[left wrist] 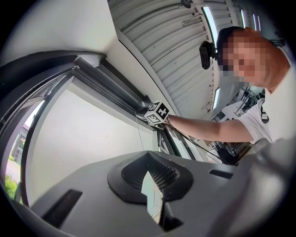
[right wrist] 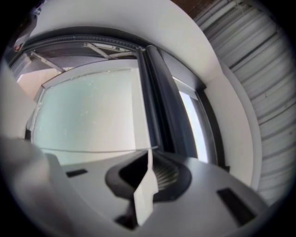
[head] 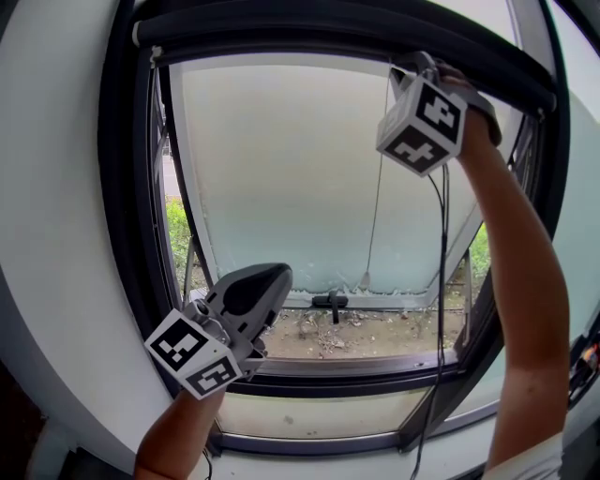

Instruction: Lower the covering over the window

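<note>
The window covering is a dark roller blind [head: 356, 28], rolled up along the top of the frame; in the right gripper view the roller blind [right wrist: 162, 106] runs as a dark bar. A thin pull cord [head: 377, 187] hangs from it down to a small end piece near the sill. My right gripper [head: 403, 67] is raised to the roller, shut on the pull cord [right wrist: 92, 151] where the cord meets my right gripper's [right wrist: 149, 162] tips. Low at the left, my left gripper [head: 281, 274] points at the sill, shut and empty; my left gripper [left wrist: 149, 172] looks up at the other gripper's marker cube [left wrist: 157, 113].
Behind the cord stands a frosted pane [head: 281, 169], tilted outward. A black window handle [head: 333, 302] sits at its lower edge above a sill [head: 375, 336] strewn with debris. A black cable [head: 441, 281] hangs beside the right forearm. Green plants [head: 178, 234] show outside.
</note>
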`<control>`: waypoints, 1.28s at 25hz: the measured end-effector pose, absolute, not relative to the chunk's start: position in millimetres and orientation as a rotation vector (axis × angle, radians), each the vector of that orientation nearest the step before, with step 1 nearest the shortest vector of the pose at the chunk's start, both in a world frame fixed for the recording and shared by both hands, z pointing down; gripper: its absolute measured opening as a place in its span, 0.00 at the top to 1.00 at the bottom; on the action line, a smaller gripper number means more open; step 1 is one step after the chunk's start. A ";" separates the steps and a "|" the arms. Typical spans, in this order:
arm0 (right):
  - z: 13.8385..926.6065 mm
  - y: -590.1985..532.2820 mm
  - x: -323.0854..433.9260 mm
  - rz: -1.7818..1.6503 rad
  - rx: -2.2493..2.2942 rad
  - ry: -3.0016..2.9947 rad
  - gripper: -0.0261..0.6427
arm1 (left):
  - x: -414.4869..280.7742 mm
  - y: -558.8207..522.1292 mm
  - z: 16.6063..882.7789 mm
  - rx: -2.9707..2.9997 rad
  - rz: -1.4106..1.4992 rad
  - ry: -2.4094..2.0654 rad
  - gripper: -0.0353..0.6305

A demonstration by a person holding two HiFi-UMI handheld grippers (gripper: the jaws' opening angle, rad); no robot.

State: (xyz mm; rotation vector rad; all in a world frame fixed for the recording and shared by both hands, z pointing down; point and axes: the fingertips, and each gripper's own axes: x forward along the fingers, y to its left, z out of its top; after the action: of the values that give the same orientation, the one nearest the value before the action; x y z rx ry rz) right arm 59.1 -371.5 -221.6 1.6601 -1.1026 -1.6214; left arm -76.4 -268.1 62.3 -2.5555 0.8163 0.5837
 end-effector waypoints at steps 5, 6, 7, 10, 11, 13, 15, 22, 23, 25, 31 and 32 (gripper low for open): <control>-217.0 -368.6 54.5 -1.658 1.658 -1.082 0.91 | -76.5 -265.3 61.1 -2.554 0.586 0.816 0.92; -218.1 -365.9 54.5 -1.661 1.664 -1.086 0.91 | -76.8 -264.9 61.0 -2.554 0.586 0.817 0.92; -219.2 -363.3 54.2 -1.664 1.669 -1.089 0.91 | -77.3 -264.5 60.9 -2.555 0.585 0.818 0.92; -221.9 -356.6 53.3 -1.669 1.676 -1.091 0.91 | -78.1 -263.6 60.3 -2.555 0.584 0.819 0.92; -222.3 -354.9 53.1 -1.669 1.677 -1.090 0.91 | -77.8 -263.2 60.3 -2.555 0.583 0.819 0.92; -222.2 -352.5 53.0 -1.671 1.676 -1.085 0.91 | -76.9 -261.9 60.4 -2.554 0.582 0.817 0.92; -221.0 -351.0 53.7 -1.669 1.674 -1.081 0.91 | -76.2 -260.4 60.4 -2.556 0.584 0.815 0.92; -220.4 -343.0 59.2 -1.667 1.683 -1.073 0.91 | -74.4 -254.1 58.5 -2.559 0.583 0.802 0.92; -220.7 -340.4 60.1 -1.669 1.688 -1.077 0.91 | -74.6 -252.9 58.4 -2.559 0.584 0.801 0.92; -221.2 -333.1 62.9 -1.674 1.703 -1.092 0.91 | -74.9 -249.7 57.8 -2.556 0.585 0.798 0.92; -218.8 -301.3 80.1 -1.683 1.779 -1.208 0.91 | -73.0 -239.1 52.0 -2.540 0.587 0.796 0.92; -217.6 -296.5 81.8 -1.685 1.787 -1.232 0.91 | -72.9 -237.9 50.5 -2.538 0.588 0.795 0.92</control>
State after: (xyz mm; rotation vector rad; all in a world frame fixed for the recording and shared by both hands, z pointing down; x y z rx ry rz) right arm 81.8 -296.5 -217.6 1.7867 -1.2316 -1.6846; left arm -72.9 -237.9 50.5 -2.5381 0.7946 0.5879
